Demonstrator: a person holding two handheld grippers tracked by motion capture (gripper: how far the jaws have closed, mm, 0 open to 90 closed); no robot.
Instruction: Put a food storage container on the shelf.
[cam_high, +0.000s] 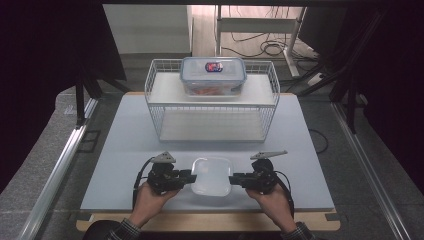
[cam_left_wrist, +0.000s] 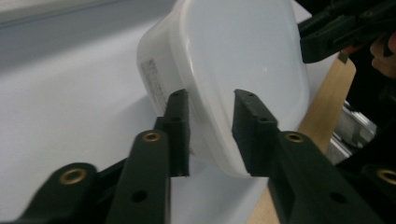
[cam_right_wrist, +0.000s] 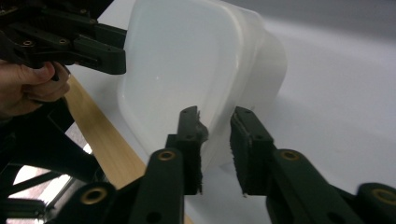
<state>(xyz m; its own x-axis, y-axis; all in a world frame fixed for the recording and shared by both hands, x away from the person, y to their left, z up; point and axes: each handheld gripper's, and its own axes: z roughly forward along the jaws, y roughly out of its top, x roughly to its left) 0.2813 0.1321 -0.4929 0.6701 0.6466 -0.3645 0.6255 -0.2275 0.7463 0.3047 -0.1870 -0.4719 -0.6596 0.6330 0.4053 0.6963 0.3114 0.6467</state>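
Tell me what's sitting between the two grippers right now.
In the high view, the white plastic container lies between the left gripper and the right gripper, each set of jaws straddling one of its opposite rims.

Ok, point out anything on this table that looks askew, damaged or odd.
Nothing stands out. The white container sits near the table's front edge, with the left tongs and right tongs closed over its opposite rims. The lidded box rests squarely on the wire rack. No spills or damage visible.
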